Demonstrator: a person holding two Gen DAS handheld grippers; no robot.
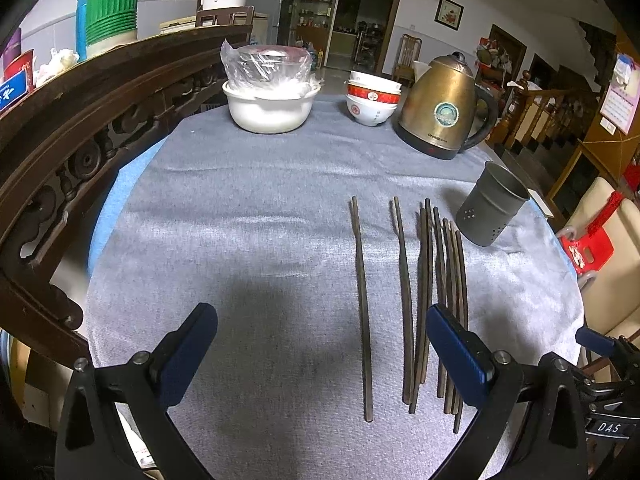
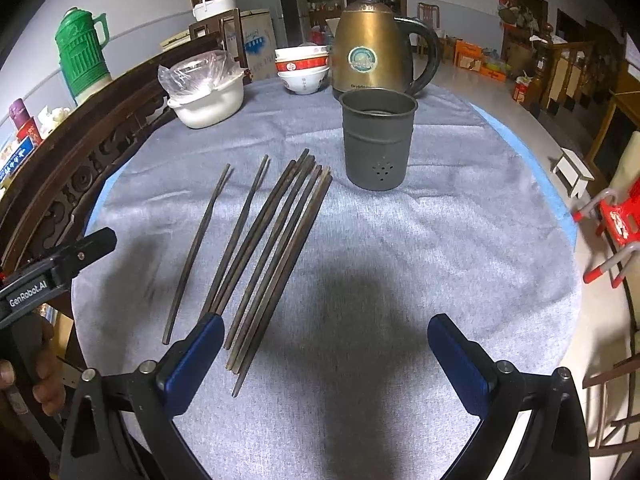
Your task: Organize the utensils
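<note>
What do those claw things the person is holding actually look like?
Both are alike: the left gripper and right gripper each have two black plastic fingers faced with blue pads, joined by silver pivot pins. The left gripper's body, seen from the right wrist camera, carries white "GenRobot.AI" lettering; the right gripper's body shows "DAS". No cables are visible.

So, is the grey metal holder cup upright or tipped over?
Upright. The grey metal holder cup stands on its base on the cloth, open mouth facing up.

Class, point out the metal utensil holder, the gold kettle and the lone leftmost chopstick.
metal utensil holder point(image 2: 376, 148): right wrist view, front wall.
gold kettle point(image 2: 366, 52): right wrist view, body at the round badge.
leftmost chopstick point(image 1: 362, 304): left wrist view, mid-shaft.
</note>
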